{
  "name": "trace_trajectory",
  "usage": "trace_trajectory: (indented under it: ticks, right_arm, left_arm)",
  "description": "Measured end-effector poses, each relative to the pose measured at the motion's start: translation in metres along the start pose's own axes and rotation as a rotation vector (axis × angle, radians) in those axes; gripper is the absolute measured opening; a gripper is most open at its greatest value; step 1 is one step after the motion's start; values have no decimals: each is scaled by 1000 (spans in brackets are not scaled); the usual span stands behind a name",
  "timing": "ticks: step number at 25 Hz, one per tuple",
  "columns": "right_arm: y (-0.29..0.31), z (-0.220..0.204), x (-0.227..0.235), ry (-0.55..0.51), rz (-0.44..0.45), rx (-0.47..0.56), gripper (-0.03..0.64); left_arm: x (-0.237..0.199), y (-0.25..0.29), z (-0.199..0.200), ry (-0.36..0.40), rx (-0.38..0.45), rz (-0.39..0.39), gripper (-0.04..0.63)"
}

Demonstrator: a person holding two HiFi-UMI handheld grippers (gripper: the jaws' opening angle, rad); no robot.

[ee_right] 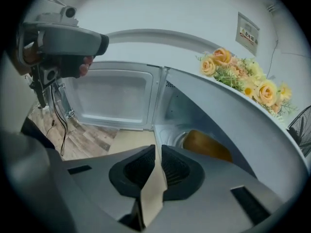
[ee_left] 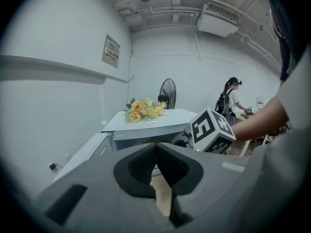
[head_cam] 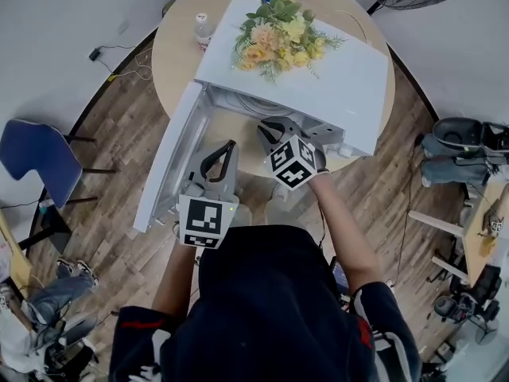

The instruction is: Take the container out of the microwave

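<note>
Right gripper (ee_right: pixel 156 148) jaws together; container (ee_right: pixel 206 145) beyond, rightward

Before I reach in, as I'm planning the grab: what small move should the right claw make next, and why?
Probably open the right claw. Its jaws are together, while the yellow container sits untouched inside the microwave, whose door already stands open. The claw must open before it can close on the container.

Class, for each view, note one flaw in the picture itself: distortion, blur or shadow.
Head view: wide-angle curves the floorboards around the table. Left gripper view: dark round vignette; the left tongs look soft. Right gripper view: the microwave's top bows into an arc; the yellowish container inside lies dim and soft.
</note>
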State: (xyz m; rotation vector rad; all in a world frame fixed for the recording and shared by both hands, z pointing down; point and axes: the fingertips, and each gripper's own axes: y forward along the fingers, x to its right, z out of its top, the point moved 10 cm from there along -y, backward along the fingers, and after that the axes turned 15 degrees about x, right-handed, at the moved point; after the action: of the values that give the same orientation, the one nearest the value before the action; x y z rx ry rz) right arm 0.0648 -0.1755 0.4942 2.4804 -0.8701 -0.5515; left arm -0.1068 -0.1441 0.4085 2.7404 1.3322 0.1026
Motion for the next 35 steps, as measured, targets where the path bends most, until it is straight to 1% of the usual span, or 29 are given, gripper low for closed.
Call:
trace_trajectory:
  ticks: [4,7,10,12,15,18,22,28,35]
  right_arm:
    - [15,-12,8,-22,-25,-29,13]
    - [24,-19,13,-39,-40,-48,77]
    - [33,-23,17,-67,-58,-64,103]
    - [38,-25,19,-105,-73,-77,126]
    - [44,-27,20,-163,-97,-90,200]
    - [52,-29,21,-192,-116,-108,250]
    - [63,-32,23,-244,-123,-150,275]
    - [79,-38,19,-343,-100,-213,291]
    - [88,-45,15,-389,-76,-263,291]
  left_arm:
    - [0,-2,-8,-14,-16,23,14]
    - [0,-5,-12,-22,-25,40,14]
    - [-1,-8,-16,-27,-36,53,14]
    - [-2,-9,-18,-30,-41,61,14]
    - [-1,-12,-20,-37,-46,74,14]
    - [-1,-15,-22,-42,-50,82,14]
    - [1,-18,-23,-42,-52,86,14]
    - [5,-21,-25,-43,-59,92,14]
    - [9,-24,-28,-42,-67,96,14]
